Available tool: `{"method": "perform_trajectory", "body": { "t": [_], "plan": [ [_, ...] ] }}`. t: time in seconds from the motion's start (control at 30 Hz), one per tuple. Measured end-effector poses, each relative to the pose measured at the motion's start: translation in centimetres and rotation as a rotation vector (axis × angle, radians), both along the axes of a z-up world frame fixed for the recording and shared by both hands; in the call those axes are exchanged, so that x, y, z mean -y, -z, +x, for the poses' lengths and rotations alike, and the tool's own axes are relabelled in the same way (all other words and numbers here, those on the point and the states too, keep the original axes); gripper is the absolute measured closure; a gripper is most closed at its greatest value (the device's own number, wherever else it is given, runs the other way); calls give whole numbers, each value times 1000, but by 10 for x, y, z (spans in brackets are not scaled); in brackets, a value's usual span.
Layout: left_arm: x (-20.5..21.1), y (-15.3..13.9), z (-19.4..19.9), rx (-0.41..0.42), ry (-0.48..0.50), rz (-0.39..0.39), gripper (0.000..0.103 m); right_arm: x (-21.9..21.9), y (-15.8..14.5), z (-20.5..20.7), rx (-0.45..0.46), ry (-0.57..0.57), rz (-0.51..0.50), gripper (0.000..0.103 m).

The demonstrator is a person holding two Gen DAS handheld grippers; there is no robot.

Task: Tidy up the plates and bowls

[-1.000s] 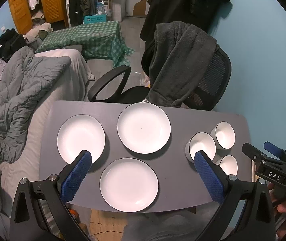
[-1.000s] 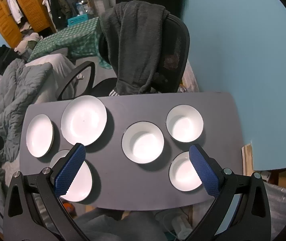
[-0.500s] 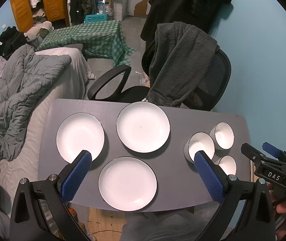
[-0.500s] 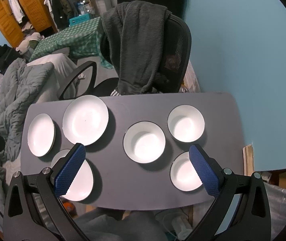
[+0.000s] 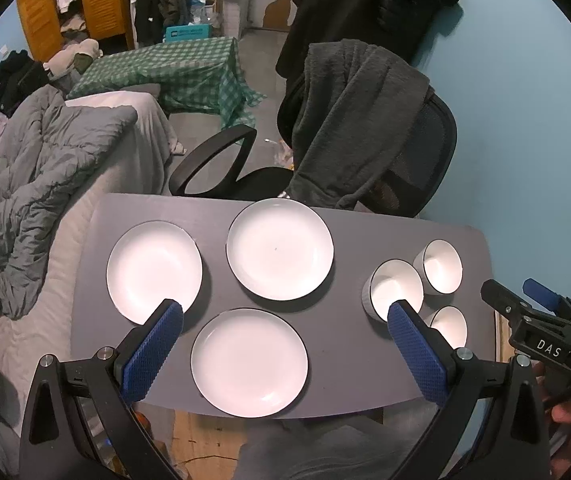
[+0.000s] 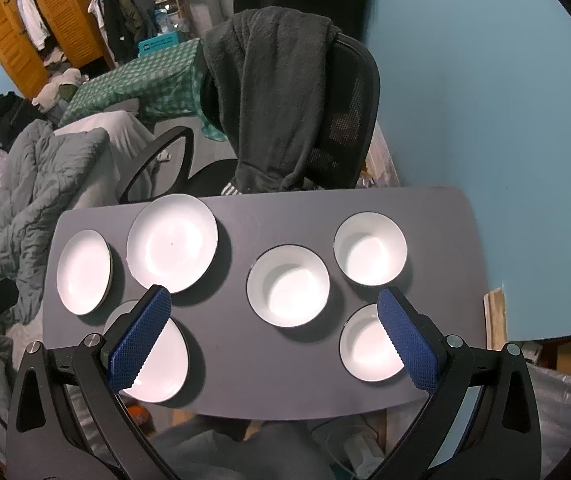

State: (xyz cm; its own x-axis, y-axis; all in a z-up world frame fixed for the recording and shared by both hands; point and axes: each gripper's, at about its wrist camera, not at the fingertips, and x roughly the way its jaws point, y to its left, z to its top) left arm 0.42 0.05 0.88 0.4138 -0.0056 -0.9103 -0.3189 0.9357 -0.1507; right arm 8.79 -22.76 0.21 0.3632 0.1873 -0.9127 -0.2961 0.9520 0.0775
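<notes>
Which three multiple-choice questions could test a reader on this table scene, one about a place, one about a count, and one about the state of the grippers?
1. Where do the bowls stand on the table?
A. on the right side
B. on the left side
C. stacked in the middle

2. How many plates lie on the table?
A. two
B. three
C. five

3. How is the left gripper?
A. shut on a plate
B. shut on a bowl
C. open, holding nothing

Answers:
1 A: the bowls group at the right.
2 B: three plates lie apart on the left.
3 C: its fingers stand wide apart, as do those of the right gripper.
</notes>
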Motion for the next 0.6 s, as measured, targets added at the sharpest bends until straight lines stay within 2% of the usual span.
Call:
{"method": "perform_trajectory", "body": {
  "t": [0.3, 0.43, 0.6],
  "plan": [
    [0, 1, -3, -1, 2, 5, 0, -2, -6, 1, 24, -18, -2, 2],
    [-3, 6, -4, -13, -3, 13, 0, -8, -5, 0, 45, -33, -35, 2],
    [-16, 14, -10, -21, -15, 23, 0, -19, -5, -1, 70, -87, -40, 2]
  ]
}}
